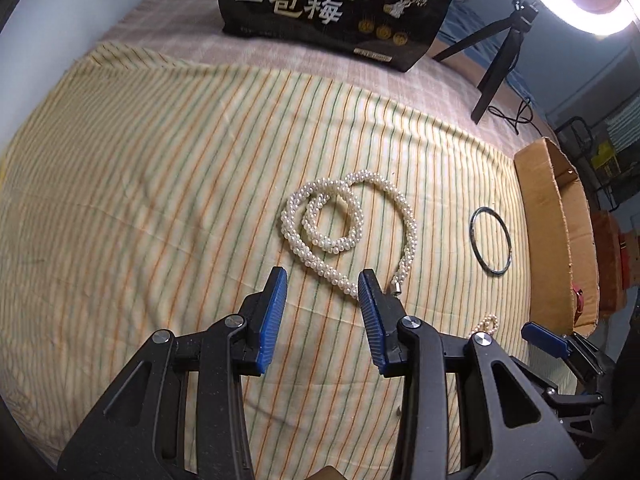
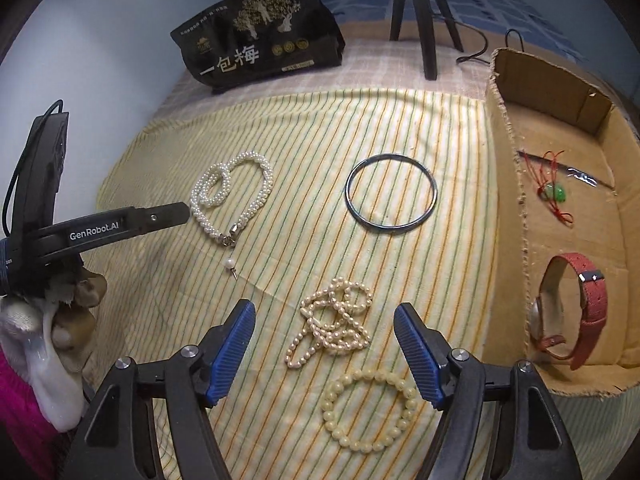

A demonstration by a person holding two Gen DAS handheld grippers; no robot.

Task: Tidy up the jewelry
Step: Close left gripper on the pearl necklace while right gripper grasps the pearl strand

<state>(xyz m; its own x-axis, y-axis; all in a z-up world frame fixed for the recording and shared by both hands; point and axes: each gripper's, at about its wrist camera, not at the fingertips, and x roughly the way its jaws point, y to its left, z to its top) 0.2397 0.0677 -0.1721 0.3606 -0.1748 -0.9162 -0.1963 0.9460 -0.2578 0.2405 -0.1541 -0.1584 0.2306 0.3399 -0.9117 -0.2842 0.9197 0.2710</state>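
Two grippers in view, both empty, jaws spread wide. Left gripper (image 1: 322,280) hovers low over the striped cloth (image 1: 160,200), its right finger just beside the clasp end of the white pearl necklace (image 1: 348,216); no contact that I can confirm. Necklace lies coiled in a double loop on the cloth, a loose pearl drop (image 2: 229,265) just beyond its clasp.

Right gripper (image 2: 325,314) hangs above the near part of the cloth. Between its fingers, seen from above: a tangled cream pearl strand (image 2: 334,326), and nearer still a round beaded bracelet (image 2: 372,410), the two close but apart.

Dark metal bangle (image 2: 391,193) lies flat between the necklace and the cardboard box (image 2: 508,200), touching neither.

Box sits at the right edge of the cloth, open-topped. Inside: a red-strapped watch (image 2: 576,312) standing on edge at the near end, and a red cord with green pendant (image 2: 554,192) farther in.

Black snack bag (image 2: 264,36) and tripod legs (image 2: 426,20) stand at the far side.
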